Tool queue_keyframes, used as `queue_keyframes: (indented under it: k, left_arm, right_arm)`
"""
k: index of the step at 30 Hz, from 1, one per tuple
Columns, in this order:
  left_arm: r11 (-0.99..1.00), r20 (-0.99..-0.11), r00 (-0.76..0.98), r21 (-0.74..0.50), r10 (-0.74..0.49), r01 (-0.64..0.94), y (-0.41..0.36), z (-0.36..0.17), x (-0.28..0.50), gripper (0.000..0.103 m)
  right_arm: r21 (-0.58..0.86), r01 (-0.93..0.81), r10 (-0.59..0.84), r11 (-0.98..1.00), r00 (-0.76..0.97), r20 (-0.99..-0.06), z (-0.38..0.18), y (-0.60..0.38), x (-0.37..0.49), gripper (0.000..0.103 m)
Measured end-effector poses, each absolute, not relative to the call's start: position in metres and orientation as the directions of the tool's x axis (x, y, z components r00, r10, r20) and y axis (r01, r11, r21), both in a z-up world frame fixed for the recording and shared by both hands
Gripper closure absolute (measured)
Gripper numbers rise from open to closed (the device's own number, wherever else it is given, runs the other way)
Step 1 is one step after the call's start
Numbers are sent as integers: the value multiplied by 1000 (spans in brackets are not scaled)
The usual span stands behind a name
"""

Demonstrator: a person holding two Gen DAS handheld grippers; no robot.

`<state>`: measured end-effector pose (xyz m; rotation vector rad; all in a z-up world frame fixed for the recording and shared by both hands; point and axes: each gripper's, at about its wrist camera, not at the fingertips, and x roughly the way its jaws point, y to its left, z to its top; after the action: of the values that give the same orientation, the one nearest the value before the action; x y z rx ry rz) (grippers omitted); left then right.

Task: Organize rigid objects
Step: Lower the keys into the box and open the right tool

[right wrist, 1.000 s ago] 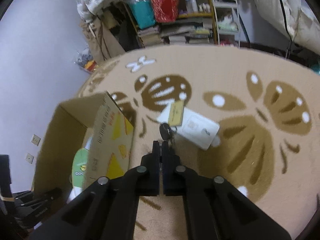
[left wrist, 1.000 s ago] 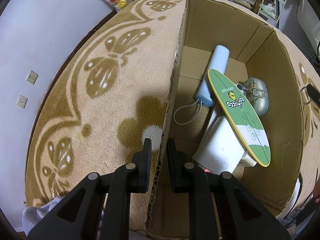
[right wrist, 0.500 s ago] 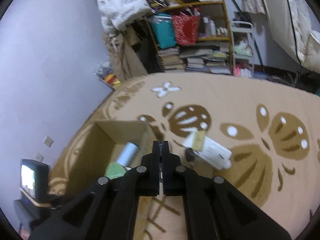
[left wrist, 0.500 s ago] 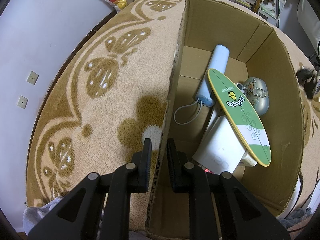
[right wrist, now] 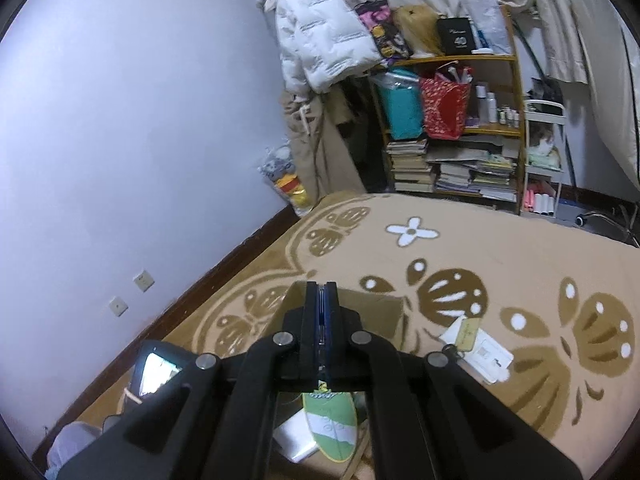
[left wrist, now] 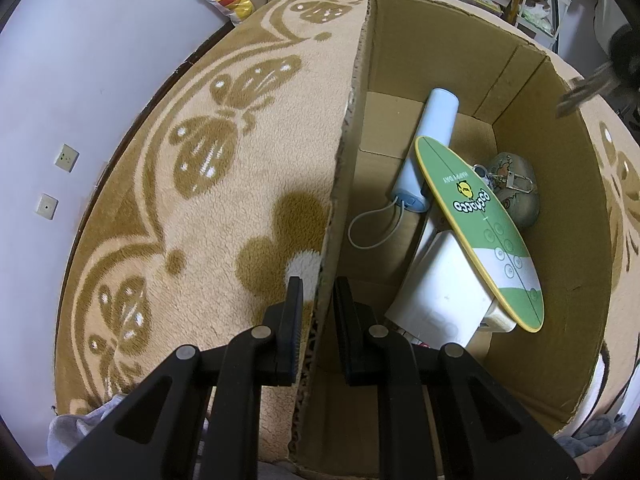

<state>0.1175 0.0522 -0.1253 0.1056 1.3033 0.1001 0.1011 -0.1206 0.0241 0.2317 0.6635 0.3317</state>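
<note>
The left gripper (left wrist: 317,300) straddles the near wall of the cardboard box (left wrist: 448,52), one finger outside over the patterned carpet (left wrist: 168,208), one inside. The jaws stand a little apart with the wall edge between them; whether the pads press the cardboard cannot be told. Its apparent function is to steady the box.

The box already contains a pale blue cylinder with a cord loop (left wrist: 430,152), a green oval board (left wrist: 480,232), a white box (left wrist: 440,296) beneath the board, and a grey rounded tin with clips (left wrist: 516,188).

The right gripper (right wrist: 321,296) is raised above the box, fingers pressed together. A thin sliver shows in the seam, but whether anything is held cannot be told. In the left wrist view, a dark blurred shape (left wrist: 592,80) hangs over the far rim of the box; it is too smeared to identify.

Outside the box, a white card package (right wrist: 486,354) and a tan tag with a dark keyring (right wrist: 464,332) lie together on the carpet.

Step in hand, as judged: transfer toward the box. The next move calls for lowering the right gripper over free floor inside the box, clear of the leaning board, then parting the fingers.
</note>
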Motion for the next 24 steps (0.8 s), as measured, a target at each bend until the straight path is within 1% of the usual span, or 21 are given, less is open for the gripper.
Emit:
queue_keyframes:
  k: [10,17,24]
  left_arm:
    - [991,-956,261,132,131,-16,52,-125,118,88]
    - [991,-957,260,131,131,-16,52,-125,118,88]
    - [991,-956,261,134,133,-15,52,-124,118,88]
  right_arm:
    - [301,-199,357,933,630,-690,-34,-111,107,100]
    - [281,-188,337,941,589,-734,-55,-108,102,100]
    - [282,-186,337,941,559,-757,-64,-106,100,100]
